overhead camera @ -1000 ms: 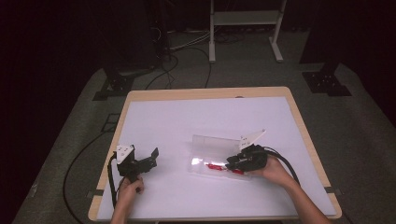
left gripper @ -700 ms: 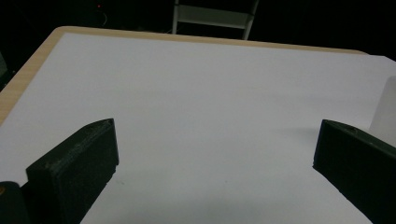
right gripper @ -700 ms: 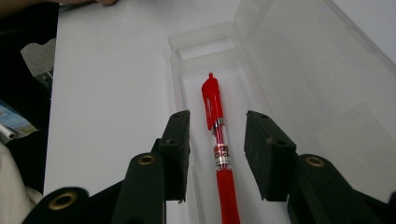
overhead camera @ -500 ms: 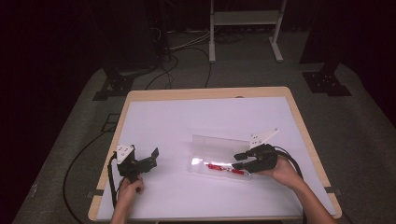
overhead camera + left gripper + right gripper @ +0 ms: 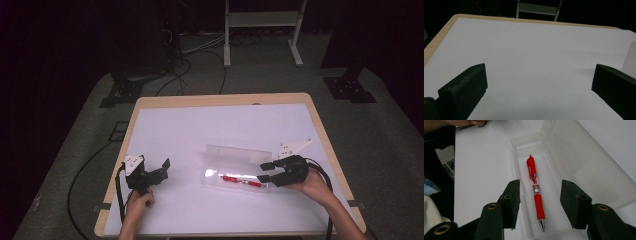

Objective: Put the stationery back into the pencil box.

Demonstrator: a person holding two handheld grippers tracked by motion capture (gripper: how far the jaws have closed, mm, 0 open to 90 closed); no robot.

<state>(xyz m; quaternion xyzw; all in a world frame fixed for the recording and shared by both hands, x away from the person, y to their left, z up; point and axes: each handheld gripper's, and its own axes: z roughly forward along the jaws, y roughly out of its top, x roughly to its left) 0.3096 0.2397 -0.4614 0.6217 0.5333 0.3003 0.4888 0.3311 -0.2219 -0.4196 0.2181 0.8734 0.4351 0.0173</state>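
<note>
1. White table [image 5: 200, 125]: open clear case [image 5: 235, 170] right of centre, lid flipped toward the far side.
2. Right gripper [image 5: 266, 171] at the case's right end, jaws wide, holding nothing. Left gripper [image 5: 162, 169] well apart, jaws wide, empty.
3. Red pen [image 5: 535, 190] lies flat in the case tray, long axis in line with the right gripper's reach, tip nearest it, between its jaws in the right gripper view.

A red plastic pen [image 5: 536, 195] with a silver metal tip lies in a clear, colourless plastic case [image 5: 574, 172]. The white table top [image 5: 200, 130] has a light wooden edge. Both grippers' jaws are black.
</note>
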